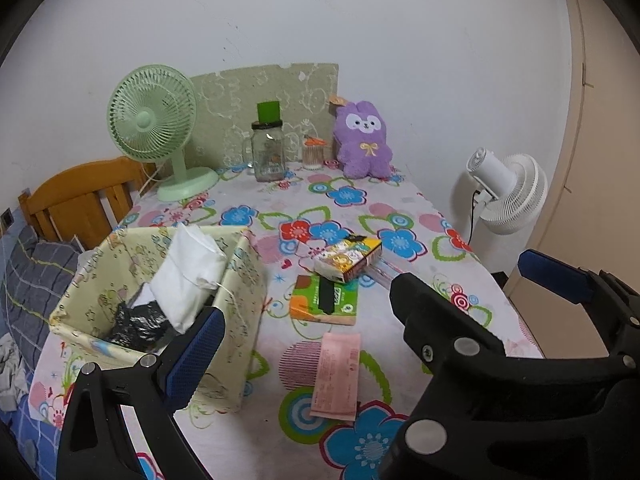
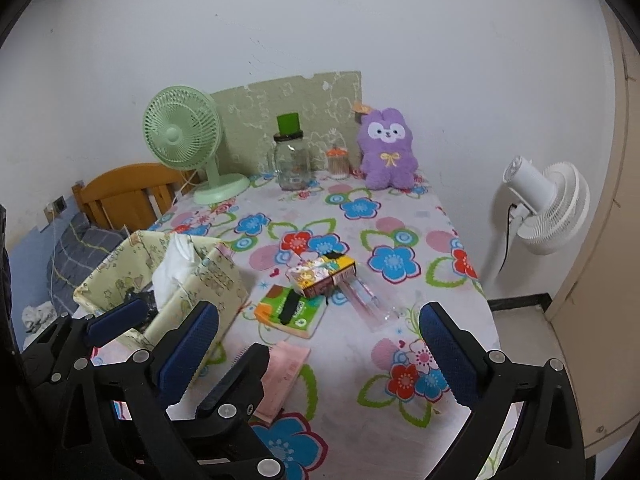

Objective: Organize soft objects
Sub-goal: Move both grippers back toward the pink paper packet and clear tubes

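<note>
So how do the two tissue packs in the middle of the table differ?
The cartoon-printed pack lies on top, tilted, propped on the other; the green-and-orange pack lies flat on the tablecloth. The upper pack is pale with a yellow end, the lower one green and orange with a dark strip along its middle. Both are small rectangular packs, touching, and neither is in the fabric bin.

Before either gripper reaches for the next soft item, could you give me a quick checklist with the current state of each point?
1. Left gripper open and empty: ok.
2. Right gripper open and empty: ok.
3. Fabric bin upright with its mouth open: ok.
4. Room left in the bin: cannot tell; a white pack sticks out above the rim and black items lie beneath.
5. Tissue pack free to lift: ok, it lies on top of the green pack.
6. Purple plush unobstructed: ok, it sits upright at the far edge.
</note>
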`<state>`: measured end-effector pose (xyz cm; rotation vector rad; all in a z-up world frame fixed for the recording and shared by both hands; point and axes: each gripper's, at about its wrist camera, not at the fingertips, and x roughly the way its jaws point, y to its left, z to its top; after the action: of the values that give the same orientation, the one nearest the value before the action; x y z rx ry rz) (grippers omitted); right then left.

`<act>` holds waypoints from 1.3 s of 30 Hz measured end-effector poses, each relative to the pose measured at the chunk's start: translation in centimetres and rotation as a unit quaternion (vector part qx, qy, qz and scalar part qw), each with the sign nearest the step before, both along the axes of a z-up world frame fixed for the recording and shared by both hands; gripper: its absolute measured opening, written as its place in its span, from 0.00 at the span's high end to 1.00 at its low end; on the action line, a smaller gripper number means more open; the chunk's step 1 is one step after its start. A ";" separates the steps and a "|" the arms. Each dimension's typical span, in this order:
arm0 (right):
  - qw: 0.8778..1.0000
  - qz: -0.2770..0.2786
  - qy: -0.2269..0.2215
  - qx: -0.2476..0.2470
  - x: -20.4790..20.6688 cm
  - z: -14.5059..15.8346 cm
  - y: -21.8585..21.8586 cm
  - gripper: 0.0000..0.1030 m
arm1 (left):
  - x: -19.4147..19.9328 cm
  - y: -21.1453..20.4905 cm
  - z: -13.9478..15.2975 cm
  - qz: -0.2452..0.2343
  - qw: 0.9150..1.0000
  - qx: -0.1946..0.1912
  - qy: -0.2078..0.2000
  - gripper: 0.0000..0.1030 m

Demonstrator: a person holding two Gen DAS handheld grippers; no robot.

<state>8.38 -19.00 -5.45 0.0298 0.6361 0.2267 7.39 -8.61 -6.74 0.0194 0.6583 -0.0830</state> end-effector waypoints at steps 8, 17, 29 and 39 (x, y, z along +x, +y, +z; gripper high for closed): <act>1.000 -0.005 0.026 -0.005 1.1 -2.1 -0.6 0.01 | 1.1 -0.8 -1.9 -0.007 1.000 -0.003 0.027 0.05; 0.999 -0.012 0.049 -0.012 2.2 -4.3 -1.0 0.01 | 2.2 -1.2 -4.2 -0.013 0.998 -0.006 0.060 0.14; 0.997 -0.016 0.074 -0.026 3.4 -6.9 -1.0 0.01 | 3.5 -1.1 -7.0 -0.004 0.995 -0.010 0.099 0.25; 0.995 -0.012 0.088 -0.042 4.2 -8.2 -0.7 0.01 | 4.4 -0.3 -9.1 0.013 0.989 -0.024 0.143 0.48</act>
<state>12.59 -19.65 -13.65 -0.0239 0.8198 0.1746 11.82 -8.93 -15.83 -0.0484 0.9432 -0.0770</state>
